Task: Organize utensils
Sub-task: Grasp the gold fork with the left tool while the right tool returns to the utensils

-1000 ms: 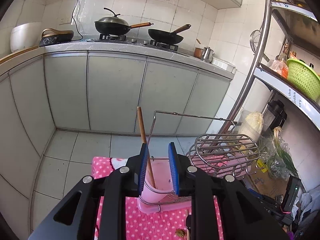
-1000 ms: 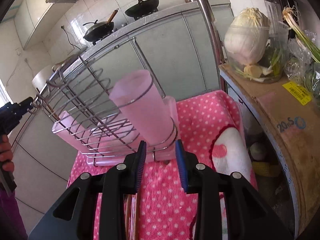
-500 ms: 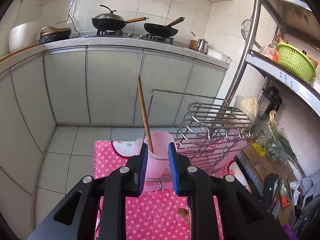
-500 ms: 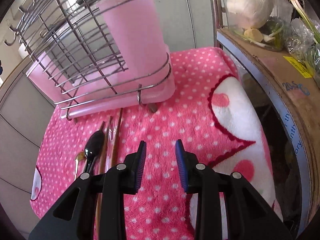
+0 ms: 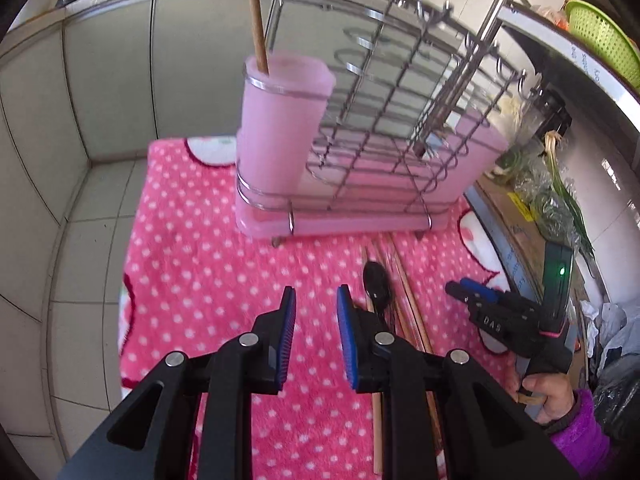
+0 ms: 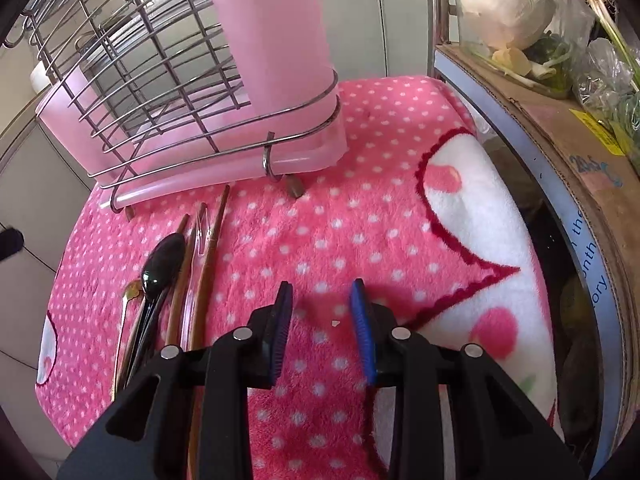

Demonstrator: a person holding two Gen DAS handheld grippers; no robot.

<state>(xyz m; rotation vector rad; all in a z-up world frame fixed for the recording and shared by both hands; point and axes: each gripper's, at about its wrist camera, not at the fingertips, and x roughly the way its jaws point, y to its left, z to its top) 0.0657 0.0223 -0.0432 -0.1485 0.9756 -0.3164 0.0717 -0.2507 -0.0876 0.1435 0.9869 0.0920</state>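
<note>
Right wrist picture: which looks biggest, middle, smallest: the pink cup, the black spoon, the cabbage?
1. pink cup
2. cabbage
3. black spoon
The cup sits nearer the camera, so its real size against the cabbage is unsure.

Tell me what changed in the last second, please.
Both grippers came down toward the blanket. The left gripper moved away from the cup and the right gripper now hovers beside the utensils. Both stay open and empty; the chopstick remains in the cup.

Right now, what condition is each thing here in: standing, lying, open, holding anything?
Left gripper: open, empty.
Right gripper: open, empty.
Pink cup: upright in the wire rack, one wooden stick inside.
Black spoon: lying on the blanket.
Chopsticks: lying beside it.
</note>
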